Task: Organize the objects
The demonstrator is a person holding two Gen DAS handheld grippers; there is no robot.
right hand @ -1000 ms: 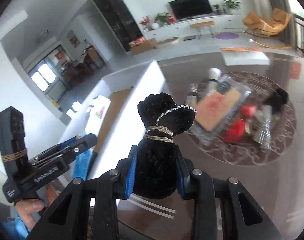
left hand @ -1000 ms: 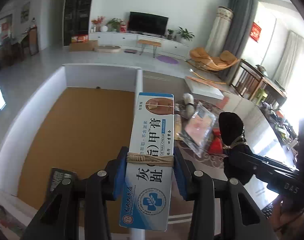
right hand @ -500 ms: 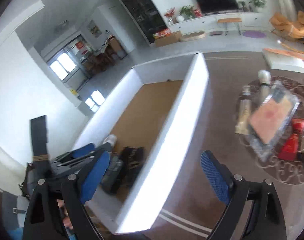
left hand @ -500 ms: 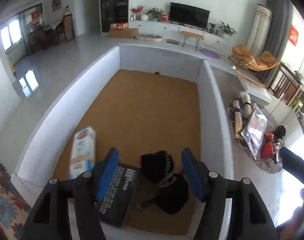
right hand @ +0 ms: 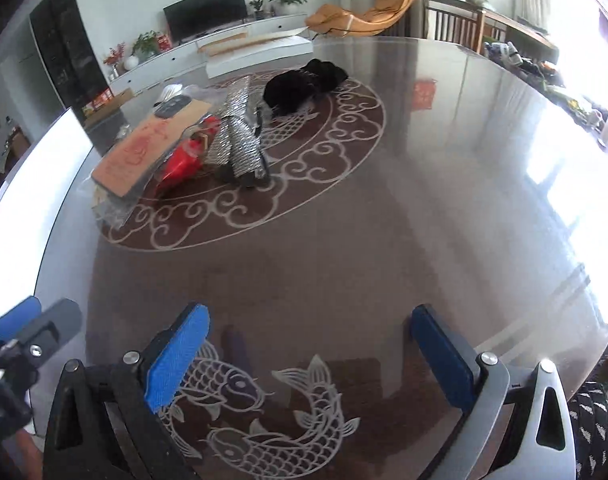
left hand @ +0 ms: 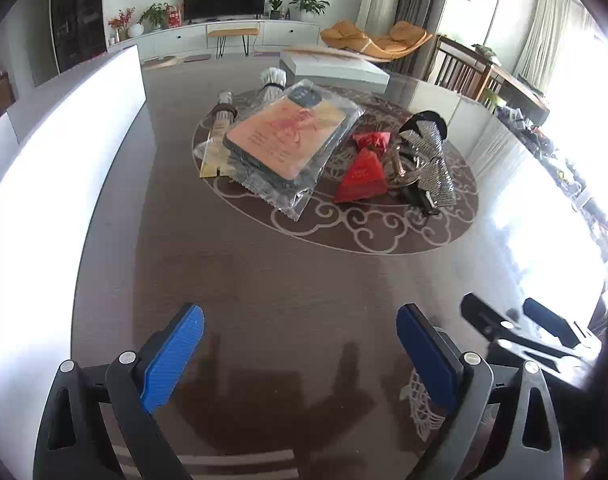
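Note:
Both grippers hang over a dark glass table, some way short of a pile on its round ornament. My left gripper [left hand: 299, 356] has its jaws opening wide, with nothing between the blue pads. My right gripper [right hand: 308, 356] is also opening and empty. The pile holds a phone case in a clear wrapper [left hand: 291, 136], red triangular packets [left hand: 362, 174], a silver sequinned bow [left hand: 428, 160], a cream tube [left hand: 219, 132] and a white tuft [left hand: 272, 80]. A black fluffy item [right hand: 304, 84] lies behind the bow. Each gripper shows at the edge of the other's view.
The white wall of a large box [left hand: 63, 140] runs along the table's left side. A flat white box [left hand: 332, 66] lies beyond the pile. The table's rim [right hand: 564, 120] curves round on the right, with chairs and a living room behind.
A second ago the left gripper held a nail cream box and the right a black plush item. Both opened over the white box, leaving them inside, then swung down to the table.

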